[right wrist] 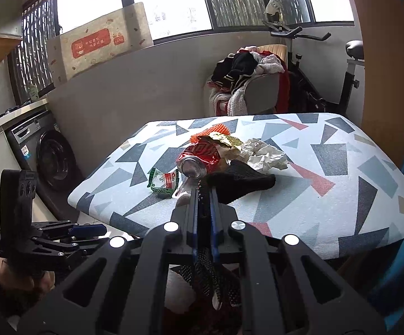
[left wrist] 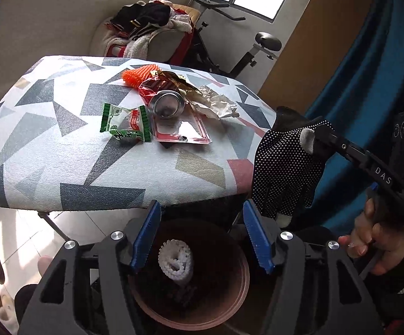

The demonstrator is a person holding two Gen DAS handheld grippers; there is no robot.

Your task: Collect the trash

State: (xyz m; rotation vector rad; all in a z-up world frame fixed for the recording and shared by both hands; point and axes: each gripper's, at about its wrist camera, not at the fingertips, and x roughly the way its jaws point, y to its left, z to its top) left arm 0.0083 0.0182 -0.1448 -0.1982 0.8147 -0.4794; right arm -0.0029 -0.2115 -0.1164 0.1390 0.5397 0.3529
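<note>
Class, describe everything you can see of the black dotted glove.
The black glove is knit fabric studded with small white grip dots, with a grey patch on one fingertip. The right gripper, jaws shut, pinches it, and it hangs limp past the table's edge, beside the brown bin. In the right wrist view its cuff hides part of the table.

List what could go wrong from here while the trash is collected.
1. The black dotted glove hangs from the shut right hand-held gripper beside the bin, not over it; released now, it may land on the floor.
2. The crushed can lies on loose wrappers; pulling one could roll it off the table.
</note>
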